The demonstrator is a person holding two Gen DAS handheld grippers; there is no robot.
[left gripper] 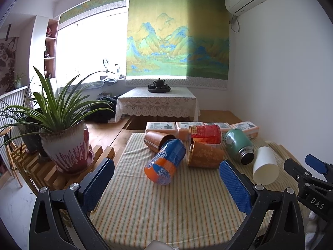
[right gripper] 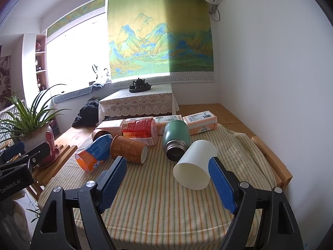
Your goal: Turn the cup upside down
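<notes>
A white paper cup lies on its side on the striped cloth, mouth toward me. It also shows in the left wrist view. My right gripper is open and empty just short of it; the right pad sits beside the cup's right wall. Two brown patterned cups lie on their sides too, one behind the blue and orange package. My left gripper is open and empty, in front of that package. The right gripper shows at the right edge of the left view.
A green flask lies on its side beside the white cup. A red snack pack and tissue packs lie behind. A potted plant stands on a slatted stand at the left. The cloth bunches at the right table edge.
</notes>
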